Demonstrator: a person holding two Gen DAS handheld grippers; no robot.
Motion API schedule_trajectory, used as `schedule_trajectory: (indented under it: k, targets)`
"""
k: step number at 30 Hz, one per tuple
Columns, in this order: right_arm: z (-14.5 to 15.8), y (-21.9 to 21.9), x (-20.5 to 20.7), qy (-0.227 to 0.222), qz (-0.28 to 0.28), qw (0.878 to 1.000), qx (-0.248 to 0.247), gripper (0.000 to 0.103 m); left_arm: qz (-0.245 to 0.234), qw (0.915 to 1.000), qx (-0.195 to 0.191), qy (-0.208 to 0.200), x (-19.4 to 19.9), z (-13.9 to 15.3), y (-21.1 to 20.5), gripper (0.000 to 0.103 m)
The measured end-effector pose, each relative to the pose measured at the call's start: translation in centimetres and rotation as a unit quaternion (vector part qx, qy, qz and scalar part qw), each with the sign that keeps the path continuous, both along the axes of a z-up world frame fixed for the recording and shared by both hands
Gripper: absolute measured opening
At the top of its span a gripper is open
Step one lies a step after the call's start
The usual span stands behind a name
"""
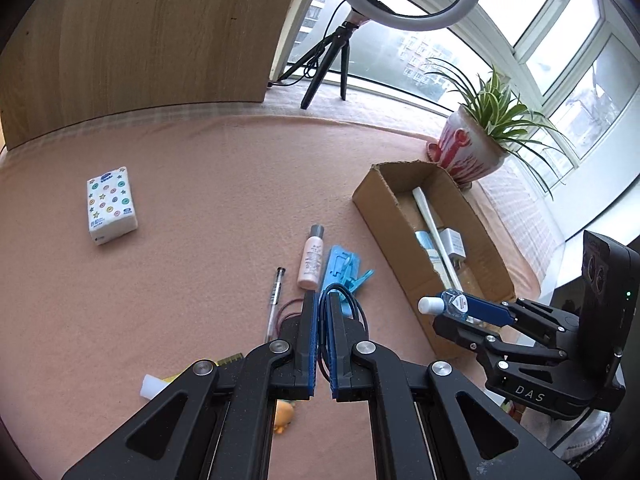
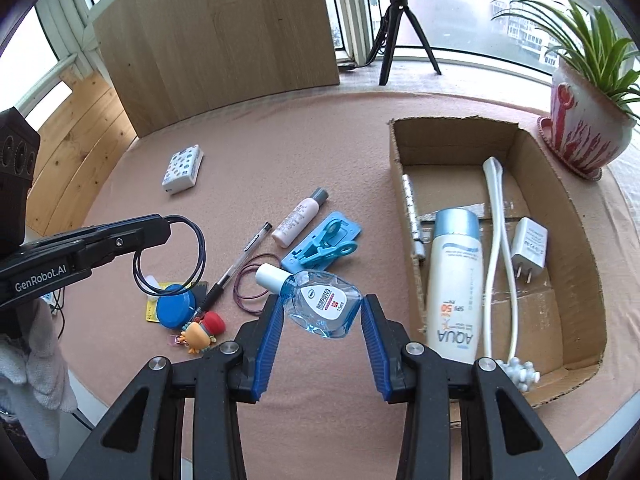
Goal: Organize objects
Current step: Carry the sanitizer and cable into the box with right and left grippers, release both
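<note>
**Both grippers loaded, the box is next**

I see the cardboard box [image 2: 576, 216] on the right side of the pink table cloth [image 2: 280, 148]. It is the largest thing in the task, and it already holds a sunscreen bottle [image 2: 454, 284], a long white massager [image 2: 496, 256], a white charger [image 2: 529, 249] and a thin silver stick [image 2: 412, 212] along its left wall.

My right gripper [image 2: 322, 308] holds a small clear-blue eye drop bottle [image 2: 320, 308] between its blue pads, the white cap pointing to the far left. The jaws stand fairly wide, only at the width of the bottle. The bottle hangs over the cloth, just left of the box. I judge that the step in hand is to carry it to the right over the wall and release it in the free floor at the far end, low enough that it does not bounce. The grip is on a smooth rounded body, so I should move slowly and keep it level.

My left gripper [image 1: 323, 300] is closed narrow on a dark hair tie [image 1: 350, 304], which loops out from the tips. It hangs above the clutter on the near left: pen [image 2: 240, 268], pink bottle [image 2: 298, 220], blue clip card [image 2: 320, 246]. I should let the right one go first, so that the two do not collide over the box.
</note>
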State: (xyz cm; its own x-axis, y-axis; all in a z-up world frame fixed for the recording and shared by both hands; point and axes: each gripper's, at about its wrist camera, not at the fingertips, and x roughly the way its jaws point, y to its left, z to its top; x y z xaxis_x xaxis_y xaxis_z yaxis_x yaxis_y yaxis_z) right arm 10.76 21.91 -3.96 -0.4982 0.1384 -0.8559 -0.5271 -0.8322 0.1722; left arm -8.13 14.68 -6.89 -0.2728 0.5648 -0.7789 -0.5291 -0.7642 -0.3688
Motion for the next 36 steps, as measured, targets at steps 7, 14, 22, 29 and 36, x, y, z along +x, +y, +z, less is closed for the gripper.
schedule_trajectory:
  k: [7,14,22,29,36]
  targets:
    - [1.6,3.9,3.7,0.003,-0.045,0.999,0.020,0.036,-0.026,0.9995,0.016,0.012,-0.5,1.2,6.1,0.004]
    - [1.9,7.6,6.7,-0.007,-0.072,0.997,0.039,0.037,-0.045,0.9985,0.020,0.026,-1.5,1.8,13.0,0.004]
    - [1.2,10.2,8.6,-0.014,-0.082,0.996,0.038,0.036,-0.052,0.9982,0.017,0.024,-2.8,0.8,19.2,0.004]
    - [0.9,11.6,8.9,-0.014,-0.081,0.996,0.040,0.036,-0.053,0.9983,0.007,0.021,-3.7,-0.3,22.5,0.004]
    - [0.9,12.1,8.6,-0.010,-0.068,0.997,0.047,0.062,-0.037,0.9990,-0.011,0.021,-4.7,-1.1,23.3,0.076]
